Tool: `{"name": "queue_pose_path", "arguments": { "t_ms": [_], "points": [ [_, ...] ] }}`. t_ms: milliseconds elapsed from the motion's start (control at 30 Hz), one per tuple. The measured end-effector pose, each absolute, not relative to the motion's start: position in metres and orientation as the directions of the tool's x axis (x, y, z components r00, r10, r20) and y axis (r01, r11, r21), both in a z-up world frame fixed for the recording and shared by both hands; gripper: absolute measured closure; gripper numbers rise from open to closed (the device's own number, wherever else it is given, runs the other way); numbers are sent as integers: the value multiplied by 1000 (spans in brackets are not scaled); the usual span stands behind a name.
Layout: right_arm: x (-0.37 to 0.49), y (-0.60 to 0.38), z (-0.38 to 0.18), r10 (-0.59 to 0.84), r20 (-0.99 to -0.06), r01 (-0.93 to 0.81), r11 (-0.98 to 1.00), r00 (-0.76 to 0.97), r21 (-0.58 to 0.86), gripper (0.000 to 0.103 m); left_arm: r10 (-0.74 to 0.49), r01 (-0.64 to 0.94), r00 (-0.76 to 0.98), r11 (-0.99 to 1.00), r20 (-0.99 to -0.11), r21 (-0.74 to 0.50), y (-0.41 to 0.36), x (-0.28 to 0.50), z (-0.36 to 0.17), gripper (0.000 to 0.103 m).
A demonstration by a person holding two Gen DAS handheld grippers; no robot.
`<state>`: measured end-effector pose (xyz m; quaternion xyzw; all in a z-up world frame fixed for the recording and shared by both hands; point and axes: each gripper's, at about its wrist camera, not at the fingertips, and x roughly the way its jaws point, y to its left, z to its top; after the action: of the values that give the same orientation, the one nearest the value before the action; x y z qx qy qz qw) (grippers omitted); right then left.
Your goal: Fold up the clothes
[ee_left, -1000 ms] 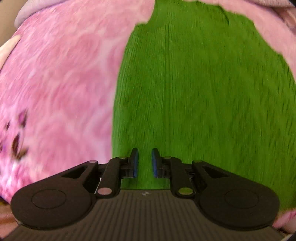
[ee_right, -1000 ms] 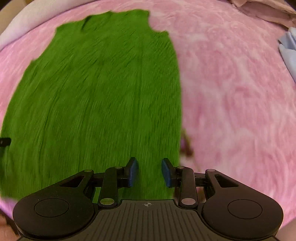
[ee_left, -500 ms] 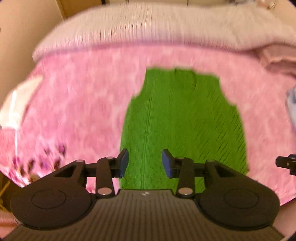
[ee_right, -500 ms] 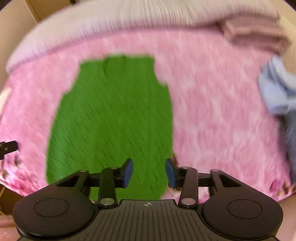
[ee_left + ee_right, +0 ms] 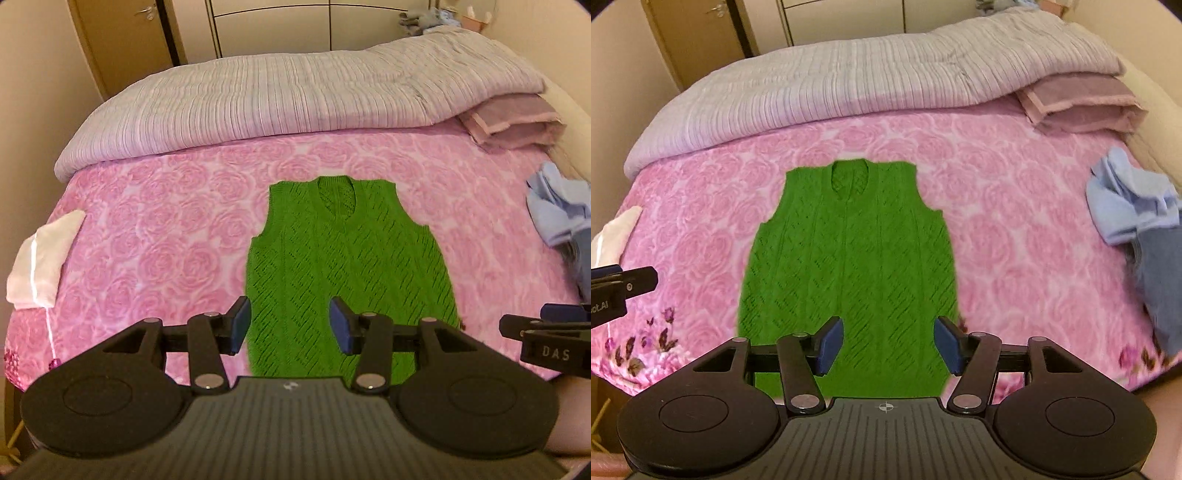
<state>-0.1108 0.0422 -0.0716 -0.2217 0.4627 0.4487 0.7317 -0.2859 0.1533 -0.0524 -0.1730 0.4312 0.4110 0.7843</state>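
A green knitted sleeveless vest [image 5: 347, 266] [image 5: 849, 266] lies flat on the pink rose-patterned bed cover [image 5: 166, 251] [image 5: 1015, 229], neck toward the far side. My left gripper [image 5: 290, 326] hovers high above the vest's near hem, jaws opening, nothing between them. My right gripper [image 5: 888, 345] also hangs well above the hem, jaws opening and empty. Each gripper shows at the edge of the other's view: the right gripper [image 5: 546, 332] at the right edge, the left gripper [image 5: 617, 284] at the left edge.
A lilac ribbed duvet [image 5: 295, 96] is bunched along the far side, with a folded pink blanket [image 5: 513, 122] at its right end. Light blue and grey-blue clothes [image 5: 1134, 214] lie at the right edge. A white folded cloth [image 5: 40, 258] sits at the left edge. Wardrobe doors stand behind.
Both grippers rose far above the vest, from close over the knit to a view of the whole bed. Their jaws widened from nearly shut to open. The vest stayed flat.
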Motion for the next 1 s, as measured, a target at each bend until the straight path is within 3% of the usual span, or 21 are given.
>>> {"name": "queue_pose_path", "arguments": {
  "t_ms": [500, 1000],
  "points": [
    [-199, 1, -78, 430, -875, -809, 582, 223, 80, 45, 507, -755, 304, 644, -806, 121, 121, -383, -51, 59],
    [-239, -39, -85, 394, -873, -745, 665, 286, 56, 45, 467, -708, 337, 698, -818, 108, 101, -420, -64, 58]
  ]
}}
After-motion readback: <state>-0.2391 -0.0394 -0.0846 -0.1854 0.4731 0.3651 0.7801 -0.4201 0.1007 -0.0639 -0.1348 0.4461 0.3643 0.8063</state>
